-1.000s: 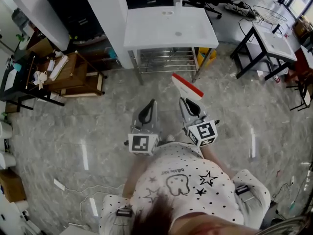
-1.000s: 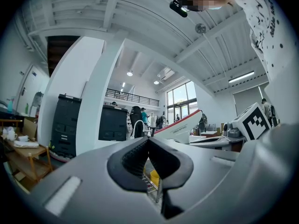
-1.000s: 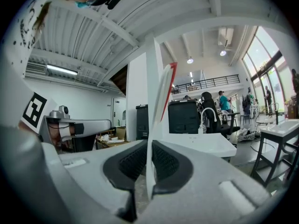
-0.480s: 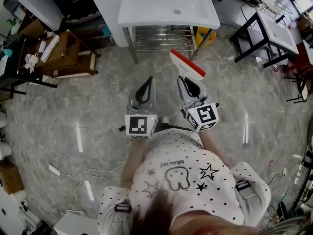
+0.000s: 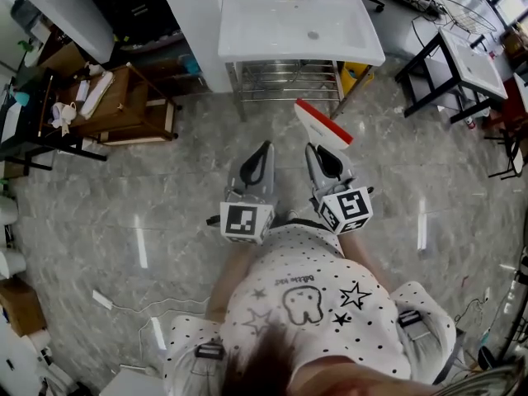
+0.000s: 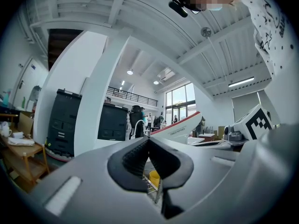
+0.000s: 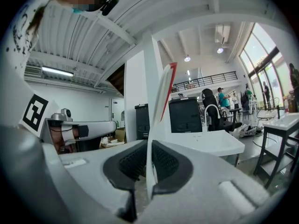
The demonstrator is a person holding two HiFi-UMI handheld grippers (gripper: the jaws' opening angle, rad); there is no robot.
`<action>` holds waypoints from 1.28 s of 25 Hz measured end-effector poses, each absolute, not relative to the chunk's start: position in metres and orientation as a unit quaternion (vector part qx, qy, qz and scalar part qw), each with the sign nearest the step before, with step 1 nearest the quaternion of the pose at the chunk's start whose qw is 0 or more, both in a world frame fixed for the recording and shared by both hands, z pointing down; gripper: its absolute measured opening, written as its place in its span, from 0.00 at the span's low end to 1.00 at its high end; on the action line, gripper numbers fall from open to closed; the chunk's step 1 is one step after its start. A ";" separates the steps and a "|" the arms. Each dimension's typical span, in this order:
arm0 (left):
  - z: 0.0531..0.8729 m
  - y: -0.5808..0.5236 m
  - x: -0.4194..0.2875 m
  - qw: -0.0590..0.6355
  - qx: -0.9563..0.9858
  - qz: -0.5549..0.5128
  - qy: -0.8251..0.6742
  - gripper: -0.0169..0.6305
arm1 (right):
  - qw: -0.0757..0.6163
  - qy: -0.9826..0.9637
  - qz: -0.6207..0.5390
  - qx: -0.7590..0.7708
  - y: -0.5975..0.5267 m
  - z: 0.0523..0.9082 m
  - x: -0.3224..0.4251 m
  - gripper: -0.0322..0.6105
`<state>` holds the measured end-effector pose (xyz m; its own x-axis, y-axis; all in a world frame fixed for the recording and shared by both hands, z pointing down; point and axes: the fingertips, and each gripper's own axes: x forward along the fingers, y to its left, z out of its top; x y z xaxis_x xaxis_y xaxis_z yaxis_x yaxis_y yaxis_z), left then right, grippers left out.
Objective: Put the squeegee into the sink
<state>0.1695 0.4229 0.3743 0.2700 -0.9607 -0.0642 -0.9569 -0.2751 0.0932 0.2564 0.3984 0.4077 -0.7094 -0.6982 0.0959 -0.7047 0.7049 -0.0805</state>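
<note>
A person on the grey marbled floor (image 5: 124, 205) carries the squeegee (image 5: 323, 124) in the right gripper (image 5: 322, 149), jaws clenched on its thin white body; the red-edged blade end points ahead toward the white sink (image 5: 247, 46), which stands on a metal rack (image 5: 285, 97); the squeegee is in the air, well short of the basin. The left gripper (image 5: 262, 151) rides just beside it, jaws pressed together on nothing. The tool looks light and stiff, a smooth flat plastic piece that stands on edge between the pads; so narrow a pinch could probably let it pivot or slide, so the flat body near its rear end, where it is held now, seems the sound place to grip; it appears sturdy enough to be let go low over the basin.
</note>
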 end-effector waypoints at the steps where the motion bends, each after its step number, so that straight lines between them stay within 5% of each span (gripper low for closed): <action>1: 0.375 0.421 0.164 0.017 0.797 -0.053 -0.601 0.01 | 0.029 -0.922 0.058 0.382 0.397 0.409 0.251 0.08; 32: 0.381 0.342 0.105 0.035 0.784 -0.060 -0.617 0.02 | 0.036 -0.929 0.068 0.362 0.318 0.420 0.189 0.08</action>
<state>0.1047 0.3422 0.3811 0.2316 -0.9715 -0.0505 -0.9631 -0.2363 0.1288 0.1892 0.3183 0.4198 -0.7360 -0.6669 0.1167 -0.6768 0.7292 -0.1011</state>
